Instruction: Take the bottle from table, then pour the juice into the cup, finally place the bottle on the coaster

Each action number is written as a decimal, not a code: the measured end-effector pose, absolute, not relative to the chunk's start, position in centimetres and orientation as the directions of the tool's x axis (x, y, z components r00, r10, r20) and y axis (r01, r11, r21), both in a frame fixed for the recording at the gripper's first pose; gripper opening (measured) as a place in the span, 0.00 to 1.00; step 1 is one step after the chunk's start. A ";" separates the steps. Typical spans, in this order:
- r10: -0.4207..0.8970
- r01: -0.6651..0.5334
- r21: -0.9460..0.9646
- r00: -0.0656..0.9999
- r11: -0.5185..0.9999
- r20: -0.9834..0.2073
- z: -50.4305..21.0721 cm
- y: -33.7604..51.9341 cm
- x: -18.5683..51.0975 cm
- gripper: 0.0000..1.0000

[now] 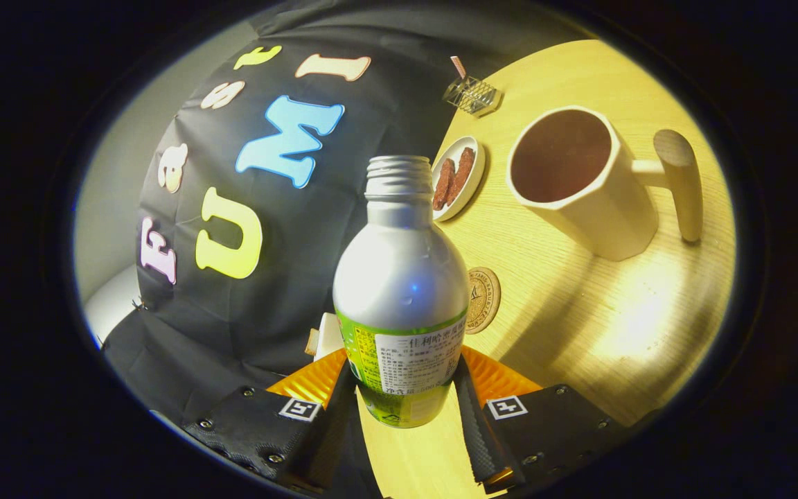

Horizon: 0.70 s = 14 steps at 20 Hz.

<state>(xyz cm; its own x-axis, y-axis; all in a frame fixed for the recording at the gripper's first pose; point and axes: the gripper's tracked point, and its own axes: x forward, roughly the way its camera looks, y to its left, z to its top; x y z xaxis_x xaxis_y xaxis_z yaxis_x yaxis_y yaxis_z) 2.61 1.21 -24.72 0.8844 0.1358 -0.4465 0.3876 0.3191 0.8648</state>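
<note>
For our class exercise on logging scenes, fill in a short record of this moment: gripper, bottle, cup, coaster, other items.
gripper: gripper shut on the bottle, a finger on each side
bottle: bottle uncapped, tilted, held off the table
cup: cup beyond the bottle, dark liquid inside
coaster: coaster bare, just behind the bottle
other items: small dish with two brown pieces; wire holder further back

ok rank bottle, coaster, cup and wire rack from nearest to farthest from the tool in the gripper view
1. bottle, held between the tool fingers
2. coaster, just beyond, beside the bottle
3. cup, farther out
4. wire rack, at the table's far edge
</note>
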 end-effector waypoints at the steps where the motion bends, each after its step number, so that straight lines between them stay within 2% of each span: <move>1: 0.131 0.391 0.873 0.888 0.294 -0.441 -24.7 0.9 2.7 0.72; 14: 0.162 0.446 0.893 0.878 0.066 -0.451 -25.7 0.7 2.4 0.72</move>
<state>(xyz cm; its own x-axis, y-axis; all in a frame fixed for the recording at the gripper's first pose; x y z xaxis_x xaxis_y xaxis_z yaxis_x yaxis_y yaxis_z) 2.39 0.69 -25.67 0.8778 0.1623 -0.4507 0.4461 0.0656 0.8926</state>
